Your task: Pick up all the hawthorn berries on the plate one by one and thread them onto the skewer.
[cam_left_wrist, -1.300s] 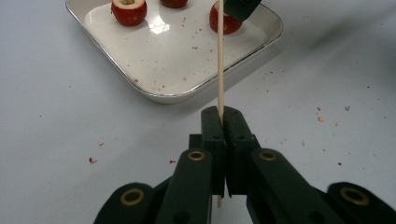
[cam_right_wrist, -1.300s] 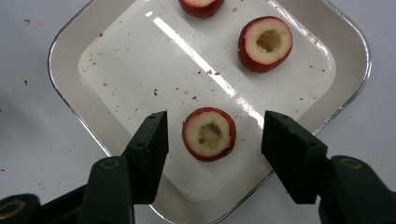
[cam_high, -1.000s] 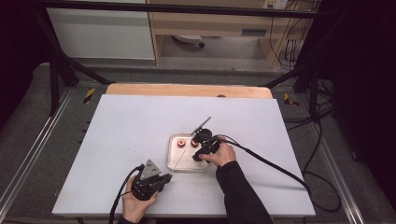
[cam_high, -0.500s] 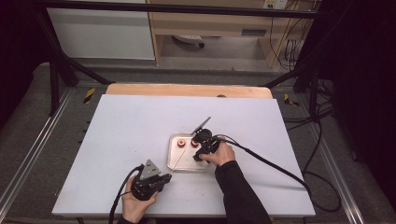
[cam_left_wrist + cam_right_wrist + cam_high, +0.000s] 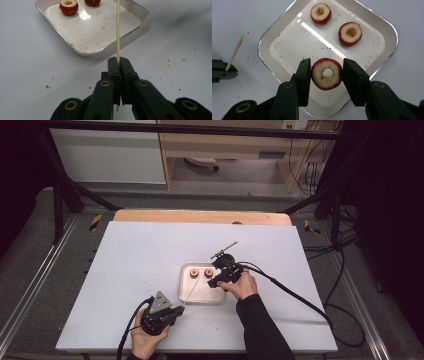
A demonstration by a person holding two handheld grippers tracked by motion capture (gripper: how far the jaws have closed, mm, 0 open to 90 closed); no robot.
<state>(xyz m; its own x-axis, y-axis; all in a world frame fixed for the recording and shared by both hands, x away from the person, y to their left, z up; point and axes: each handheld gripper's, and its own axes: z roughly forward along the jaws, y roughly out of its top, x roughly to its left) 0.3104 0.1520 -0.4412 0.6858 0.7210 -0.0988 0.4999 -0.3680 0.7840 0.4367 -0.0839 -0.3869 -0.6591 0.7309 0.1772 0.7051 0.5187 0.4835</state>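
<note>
- One cored red fruit ring (image 5: 327,77) sits between the jaws of the right gripper (image 5: 327,79), which are clamped on its sides; they have just been closing on it, over the near part of the tray.
- Two more cored red fruits (image 5: 320,13) (image 5: 350,33) lie in the far part of that shallow metal tray (image 5: 265,42) (crumbs are scattered across its floor).
- Left gripper (image 5: 119,67), at the near left in a person's hand, has its jaws together on a thin wooden skewer (image 5: 118,30).
- That skewer runs from the gripper out over the tray's near rim (image 5: 105,51), touching neither loose fruit.
- High view: the tray (image 5: 186,292) rests near the middle of the white worktop (image 5: 140,255), the right gripper (image 5: 220,279) over its right side, the left gripper (image 5: 167,312) just off its near left corner.
</note>
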